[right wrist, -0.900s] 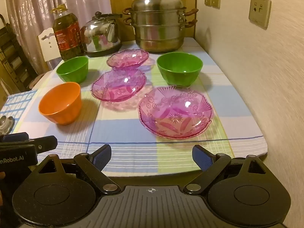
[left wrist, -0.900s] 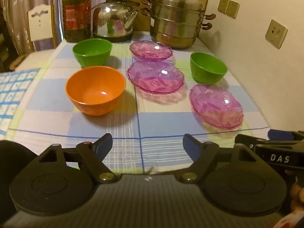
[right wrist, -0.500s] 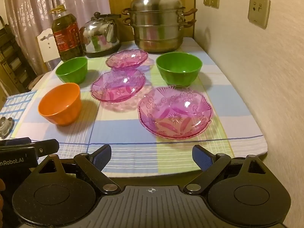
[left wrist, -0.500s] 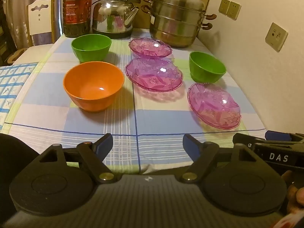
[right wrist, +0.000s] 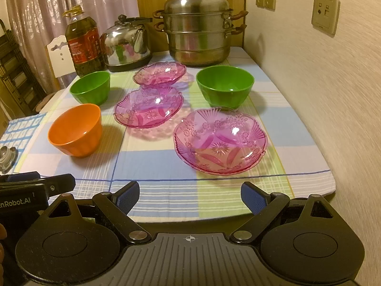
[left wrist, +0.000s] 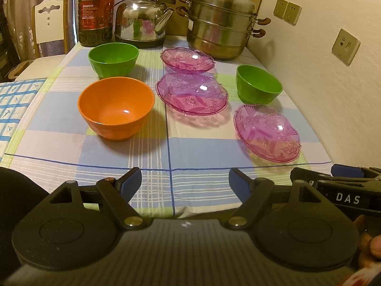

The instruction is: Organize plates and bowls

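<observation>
On the checked tablecloth stand an orange bowl [left wrist: 116, 110] [right wrist: 76, 130], a green bowl at the back left [left wrist: 113, 59] [right wrist: 91, 87] and a green bowl on the right [left wrist: 258, 87] [right wrist: 225, 85]. Three pink glass plates lie apart: a far plate [left wrist: 187, 58] [right wrist: 160, 73], a middle plate [left wrist: 191, 93] [right wrist: 148, 107] and a near plate [left wrist: 266, 132] [right wrist: 220, 140]. My left gripper [left wrist: 185, 186] hangs open over the table's front edge, nothing between its blue pads. My right gripper [right wrist: 190, 196] is open too, short of the near plate.
At the back stand an oil bottle [left wrist: 95, 12], a steel kettle [left wrist: 142, 21] and a stacked steel steamer pot [right wrist: 198, 25]. A wall with sockets [right wrist: 325, 13] borders the table on the right. A white chair [left wrist: 48, 23] and a second checked cloth [left wrist: 14, 102] are at the left.
The left wrist view has tilted and shifted a little, so the dishes sit slightly lower and closer. The right wrist view barely moved. Nothing on the table has shifted.
</observation>
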{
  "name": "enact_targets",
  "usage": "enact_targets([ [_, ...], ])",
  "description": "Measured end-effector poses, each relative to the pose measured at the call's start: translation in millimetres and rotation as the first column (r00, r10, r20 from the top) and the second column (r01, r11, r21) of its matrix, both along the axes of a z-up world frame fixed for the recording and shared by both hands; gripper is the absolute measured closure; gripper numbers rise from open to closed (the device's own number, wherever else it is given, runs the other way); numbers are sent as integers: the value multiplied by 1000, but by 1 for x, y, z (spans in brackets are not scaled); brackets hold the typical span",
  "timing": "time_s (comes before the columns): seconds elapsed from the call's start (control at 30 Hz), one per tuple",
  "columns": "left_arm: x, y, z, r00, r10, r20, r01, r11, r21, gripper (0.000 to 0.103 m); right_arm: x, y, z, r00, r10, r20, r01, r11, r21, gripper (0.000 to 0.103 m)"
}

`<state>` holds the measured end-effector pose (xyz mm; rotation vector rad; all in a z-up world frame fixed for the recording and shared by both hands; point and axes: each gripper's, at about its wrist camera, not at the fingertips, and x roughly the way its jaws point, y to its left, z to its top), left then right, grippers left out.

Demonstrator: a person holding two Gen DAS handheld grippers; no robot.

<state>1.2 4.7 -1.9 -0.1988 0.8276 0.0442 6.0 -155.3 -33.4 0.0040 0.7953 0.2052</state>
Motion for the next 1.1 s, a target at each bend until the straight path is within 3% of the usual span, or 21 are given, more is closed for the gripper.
enact_targets([
  [1.1, -3, 3, -2, 1000, 0, 2, 0, 1000, -5, 25, 0, -3, -1, 1000, -8, -3, 8, 1000, 6, 11],
])
